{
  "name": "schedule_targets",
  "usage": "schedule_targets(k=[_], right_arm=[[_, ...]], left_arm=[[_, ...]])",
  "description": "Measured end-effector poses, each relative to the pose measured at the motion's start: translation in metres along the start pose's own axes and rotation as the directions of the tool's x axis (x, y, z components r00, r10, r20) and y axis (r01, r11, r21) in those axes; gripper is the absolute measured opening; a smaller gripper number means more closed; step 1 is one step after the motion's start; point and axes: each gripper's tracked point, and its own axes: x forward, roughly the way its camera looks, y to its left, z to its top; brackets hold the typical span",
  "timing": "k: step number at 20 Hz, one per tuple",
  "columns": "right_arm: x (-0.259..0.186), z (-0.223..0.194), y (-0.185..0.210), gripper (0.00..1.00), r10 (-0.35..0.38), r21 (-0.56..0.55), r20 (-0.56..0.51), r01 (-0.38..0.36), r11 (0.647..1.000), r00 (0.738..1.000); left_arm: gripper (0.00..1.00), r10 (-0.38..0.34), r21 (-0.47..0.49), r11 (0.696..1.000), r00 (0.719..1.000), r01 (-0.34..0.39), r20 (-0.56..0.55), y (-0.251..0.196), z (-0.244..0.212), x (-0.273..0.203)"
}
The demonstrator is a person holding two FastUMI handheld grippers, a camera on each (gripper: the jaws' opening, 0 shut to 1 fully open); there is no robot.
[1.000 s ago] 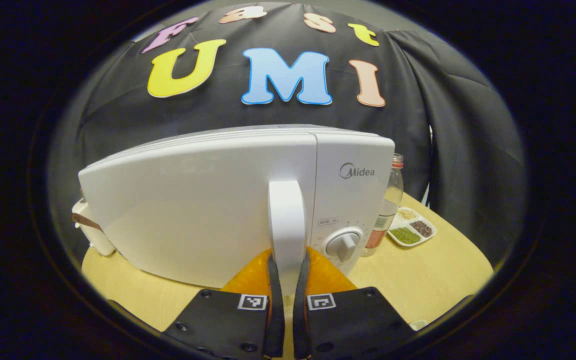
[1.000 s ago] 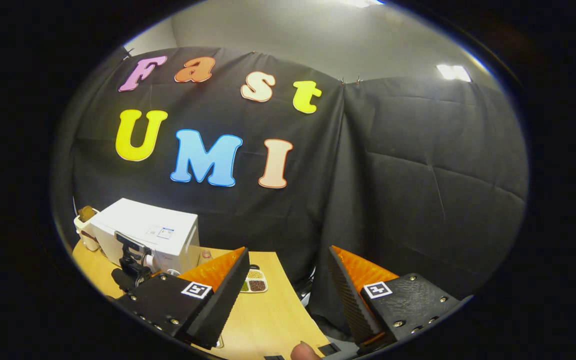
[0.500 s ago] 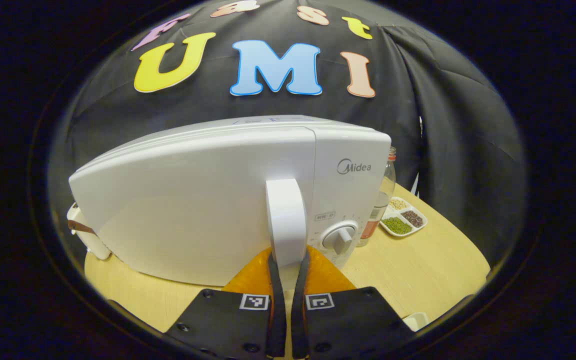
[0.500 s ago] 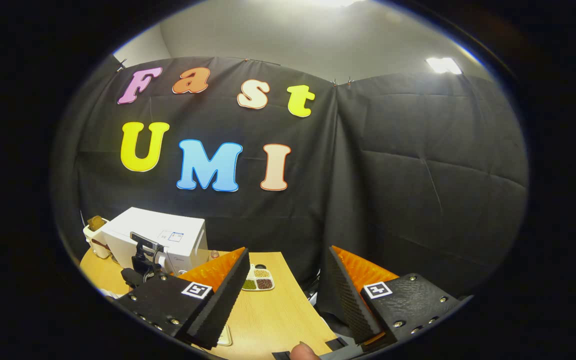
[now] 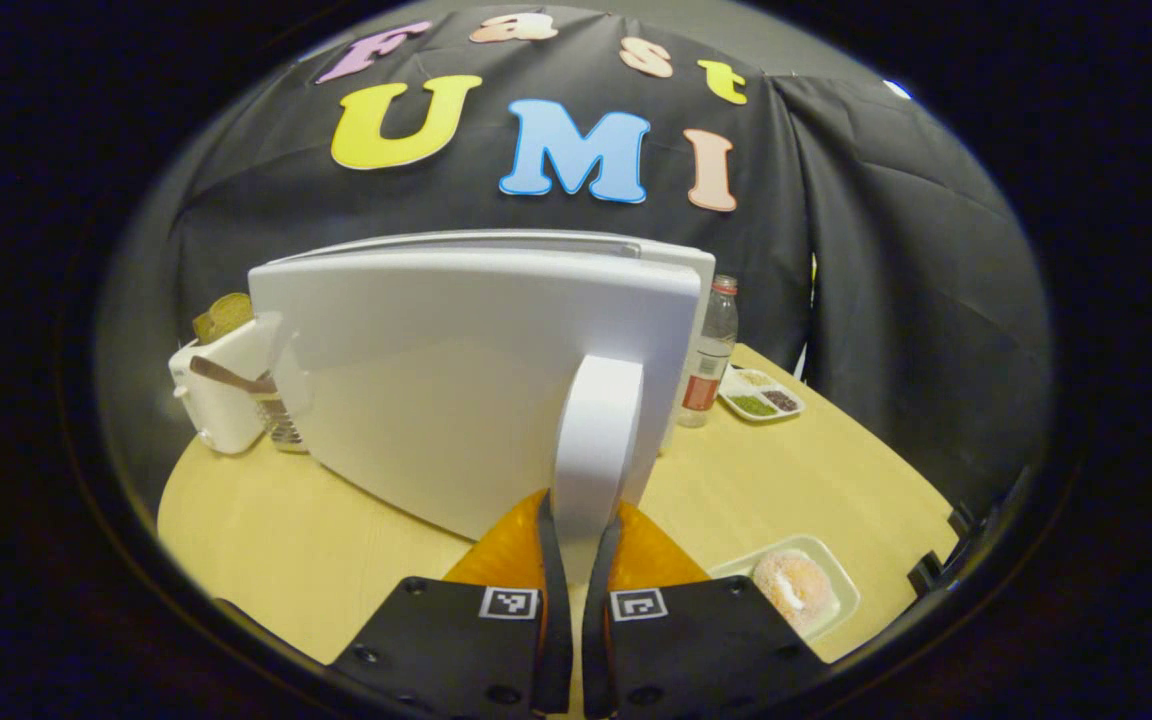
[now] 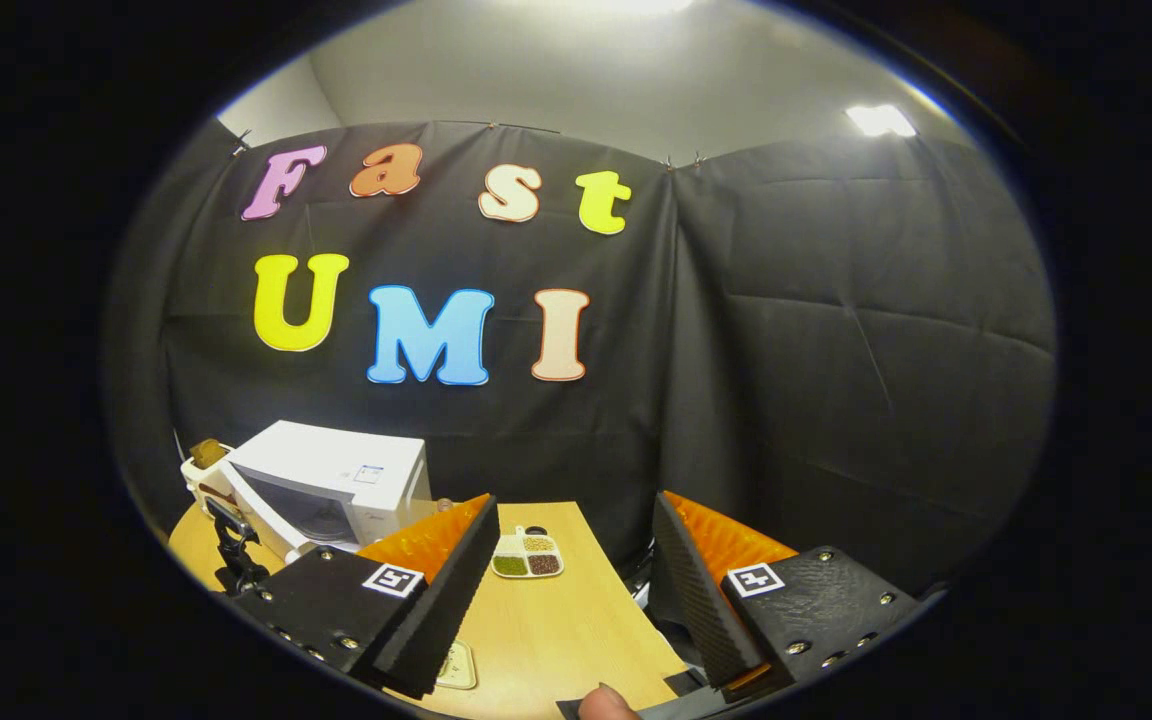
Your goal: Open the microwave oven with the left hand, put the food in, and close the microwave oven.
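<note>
Now the left gripper (image 5: 573, 560) is clamped on the upright white door handle (image 5: 596, 440), both fingers pressing its lower end, the handle running vertically with the microwave door (image 5: 456, 370) swung out toward the camera. In the right gripper view the microwave (image 6: 331, 485) sits far left on the wooden table (image 6: 556, 630) while the right gripper (image 6: 571, 590) hangs with jaws spread wide on nothing. A donut (image 5: 793, 588) waits on its small tray (image 5: 841, 575) right of the handle, a bottle (image 5: 711, 350) and divided dish (image 5: 761, 395) farther back.
</note>
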Motion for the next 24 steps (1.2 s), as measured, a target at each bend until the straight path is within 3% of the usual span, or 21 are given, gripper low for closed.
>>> schedule_targets(k=[3, 5, 6, 11, 14, 18, 24], right_arm=[[-0.012, -0.001, 0.0, 0.94, 0.054, -0.018, 0.014, -0.053, 0.998, 0.998], [-0.023, -0.009, -0.002, 0.94, 0.094, -0.023, -0.001, -0.094, 0.995, 0.996], [-0.028, -0.012, -0.004, 0.95, 0.111, -0.021, -0.003, -0.112, 0.994, 0.994], [-0.043, -0.051, -0.001, 0.94, 0.204, 0.037, -0.064, -0.202, 0.979, 0.977], [-0.047, -0.075, -0.003, 0.95, 0.21, 0.04, -0.109, -0.207, 0.978, 0.972], [-0.045, -0.098, 0.017, 0.95, 0.222, 0.005, -0.161, -0.225, 0.974, 0.962], [-0.023, -0.145, 0.089, 0.95, 0.266, 0.036, -0.274, -0.266, 0.963, 0.924]], left_arm=[[0.12, 0.038, -0.007, 0.999, 0.999, -0.038, 0.001, 0.021, -0.016, -0.035], [0.1, 0.108, -0.016, 0.994, 0.994, -0.109, -0.025, 0.043, -0.029, -0.064], [0.16, 0.149, -0.019, 0.989, 0.988, -0.149, -0.037, 0.056, -0.034, -0.078], [0.22, 0.353, -0.045, 0.932, 0.927, -0.361, -0.128, 0.134, -0.066, -0.141], [0.21, 0.357, -0.155, 0.911, 0.919, -0.382, -0.169, 0.161, -0.082, -0.166], [0.22, 0.38, -0.181, 0.886, 0.893, -0.426, -0.242, 0.199, -0.119, -0.197], [0.28, 0.38, -0.277, 0.867, 0.909, -0.415, -0.171, 0.238, -0.111, -0.252]])
